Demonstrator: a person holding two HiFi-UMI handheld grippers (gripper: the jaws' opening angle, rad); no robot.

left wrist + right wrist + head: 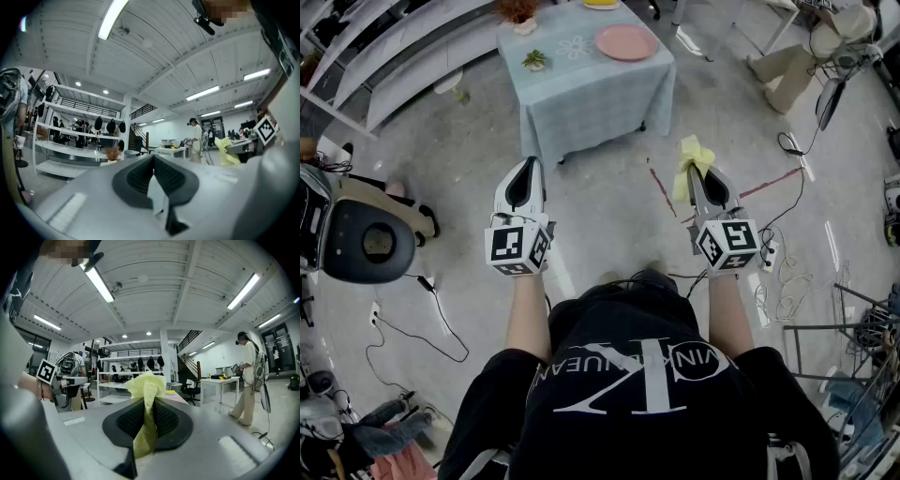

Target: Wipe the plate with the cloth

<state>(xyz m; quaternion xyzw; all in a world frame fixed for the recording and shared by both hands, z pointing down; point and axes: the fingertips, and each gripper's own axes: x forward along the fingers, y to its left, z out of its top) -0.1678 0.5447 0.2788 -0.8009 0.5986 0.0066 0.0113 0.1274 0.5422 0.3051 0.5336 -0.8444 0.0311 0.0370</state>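
Concrete floor, table (586, 103) ahead with pink plate (625, 42) on its far right corner. Right gripper (697, 176), well short of table, clamps yellow cloth (690, 157); left gripper (528, 169) closed, empty.

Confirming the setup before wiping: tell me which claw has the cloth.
The right claw: its jaws are shut on the yellow cloth, while the left claw is shut with nothing in it.

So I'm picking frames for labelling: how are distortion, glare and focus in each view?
Head view: evenly lit, sharp, the pink plate clear, edges mildly bent. Left gripper view: strong fisheye, dark corners, ceiling strip light blown out. Right gripper view: same fisheye, the yellow cloth between its jaws crisp.
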